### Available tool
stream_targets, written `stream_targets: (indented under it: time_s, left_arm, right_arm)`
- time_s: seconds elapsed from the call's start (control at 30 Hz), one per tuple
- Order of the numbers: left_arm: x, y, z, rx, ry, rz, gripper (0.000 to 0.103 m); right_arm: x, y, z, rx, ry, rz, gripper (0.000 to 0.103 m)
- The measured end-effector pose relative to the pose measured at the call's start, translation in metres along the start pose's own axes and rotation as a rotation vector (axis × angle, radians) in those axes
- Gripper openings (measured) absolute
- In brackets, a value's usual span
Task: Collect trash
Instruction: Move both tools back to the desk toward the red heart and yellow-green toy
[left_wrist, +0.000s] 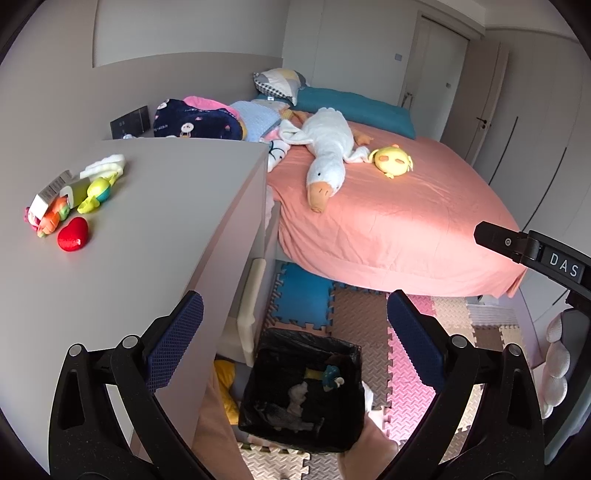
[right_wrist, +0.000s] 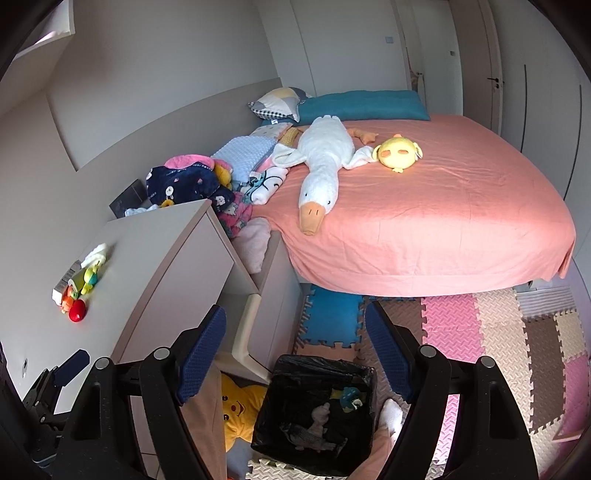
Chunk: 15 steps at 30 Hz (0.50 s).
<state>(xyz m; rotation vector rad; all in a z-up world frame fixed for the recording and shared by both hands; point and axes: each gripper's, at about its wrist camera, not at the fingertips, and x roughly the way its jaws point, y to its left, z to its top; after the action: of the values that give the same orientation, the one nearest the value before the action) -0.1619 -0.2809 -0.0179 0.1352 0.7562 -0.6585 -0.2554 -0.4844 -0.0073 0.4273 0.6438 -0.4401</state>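
A black-lined trash bin (left_wrist: 258, 373) (right_wrist: 284, 373) stands on the floor beside the dresser, with crumpled grey paper (left_wrist: 295, 398) (right_wrist: 317, 415) and a teal scrap inside. My left gripper (left_wrist: 295, 332) is open and empty above the bin. My right gripper (right_wrist: 295, 341) is open and empty above the bin too. On the dresser top (left_wrist: 147, 221) (right_wrist: 155, 236) lie a small carton and tube (left_wrist: 55, 192), colourful toys (right_wrist: 83, 282), a red heart (left_wrist: 72, 233) and a white crumpled tissue (left_wrist: 105, 164) (right_wrist: 95, 253).
A bed with a pink sheet (left_wrist: 388, 221) (right_wrist: 443, 206) holds a white goose plush (left_wrist: 328, 147), a yellow plush (left_wrist: 393, 160) and piled clothes (left_wrist: 195, 122). Foam puzzle mats (right_wrist: 480, 339) cover the floor. A yellow plush (right_wrist: 238, 410) lies by the bin. The right gripper's finger (left_wrist: 517, 243) shows at right.
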Motion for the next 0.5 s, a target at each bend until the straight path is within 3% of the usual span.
stream_targets:
  time_s: [0.5]
  left_arm:
    - [-0.016,0.030,0.005,-0.030,-0.029,0.032,0.096]
  right_arm:
    - [0.006,0.039,0.001,-0.037,-0.004,0.054,0.078]
